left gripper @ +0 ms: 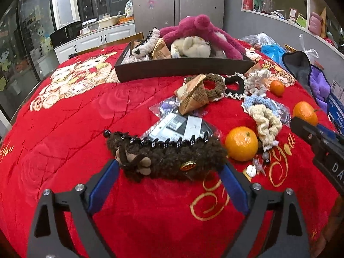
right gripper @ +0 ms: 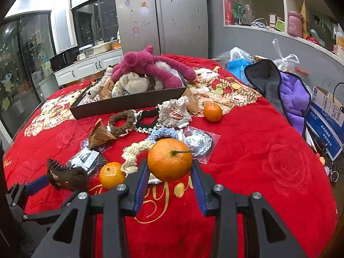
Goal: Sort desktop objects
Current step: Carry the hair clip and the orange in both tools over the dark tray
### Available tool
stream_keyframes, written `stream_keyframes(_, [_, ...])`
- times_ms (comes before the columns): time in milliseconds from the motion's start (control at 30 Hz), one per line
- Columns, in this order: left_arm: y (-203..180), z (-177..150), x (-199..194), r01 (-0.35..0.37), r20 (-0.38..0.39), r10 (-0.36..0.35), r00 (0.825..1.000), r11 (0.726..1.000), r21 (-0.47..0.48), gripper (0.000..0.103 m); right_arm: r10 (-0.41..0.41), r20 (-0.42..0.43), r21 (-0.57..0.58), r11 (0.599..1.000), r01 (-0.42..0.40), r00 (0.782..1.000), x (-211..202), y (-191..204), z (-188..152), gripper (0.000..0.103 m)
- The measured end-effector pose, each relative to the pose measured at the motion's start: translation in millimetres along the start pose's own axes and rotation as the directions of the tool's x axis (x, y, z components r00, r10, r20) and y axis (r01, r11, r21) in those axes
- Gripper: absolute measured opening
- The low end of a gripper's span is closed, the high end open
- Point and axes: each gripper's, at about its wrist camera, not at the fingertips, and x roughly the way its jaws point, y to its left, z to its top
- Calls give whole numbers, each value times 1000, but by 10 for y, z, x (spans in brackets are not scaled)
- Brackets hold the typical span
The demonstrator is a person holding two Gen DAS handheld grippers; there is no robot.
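My left gripper (left gripper: 169, 165) is shut on a brown fuzzy hair clip (left gripper: 165, 157) with black teeth, held over the red tablecloth. The clip also shows in the right wrist view (right gripper: 66, 175). My right gripper (right gripper: 169, 167) is shut on a large orange (right gripper: 169, 160) with a stem. A dark tray (left gripper: 182, 66) at the back holds a magenta plush toy (left gripper: 202, 30), a cream plush and scrunchies. Two more oranges lie on the cloth, one near the clip (left gripper: 241, 143) and a small one farther back (left gripper: 277, 87).
Several crocheted scrunchies (left gripper: 266, 122), a brown paper packet (left gripper: 193, 95) and clear-bagged items (left gripper: 178, 124) lie mid-table. Small beads (left gripper: 257, 167) lie by the near orange. Plastic bags and a purple-grey towel (right gripper: 288, 94) sit at the right edge. A fridge stands behind.
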Motion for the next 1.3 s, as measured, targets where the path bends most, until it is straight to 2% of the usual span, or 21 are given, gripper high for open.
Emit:
stream_keyframes(133, [-40,36,48,-21,19,20,1000,999,37,100,-1,-18,6,1000,1,1000,95,-26,6,39])
stream_keyframes(300, [-64,59,109,-40,19,39,999,998,57,101,2,-36,9,1000,-2,999,188,-37,-10,39])
stream_keyframes(400, [-29,56,105,-28,23,27,999,999,40,98,6,-45,9,1000,-5,999,232,-34,-23,39])
stream_keyframes(433, [-19,56,91,-23,32,22,999,999,35,93,6,-45,6,1000,-6,999,240,-29,-28,39])
stream_keyframes(633, [-26,41,27,-24,61,22,998,999,40,89,4,-46,-15,1000,-5,999,276,3,-54,39])
stream_keyframes(667, [-28,42,16,-23,66,21,998,999,38,83,4,-45,-18,1000,-5,999,275,8,-59,39])
stream_keyframes(700, [-24,39,-10,-24,79,22,997,999,34,82,3,-44,-21,1000,-4,999,272,10,-60,39])
stream_keyframes(1100, [-28,14,-217,-37,134,32,991,999,34,80,13,-5,-36,999,-14,1000,97,27,-33,39])
stream_keyframes(1300, [68,74,-450,-1,167,0,986,1000,8,80,23,24,-43,999,-22,999,-43,80,26,39])
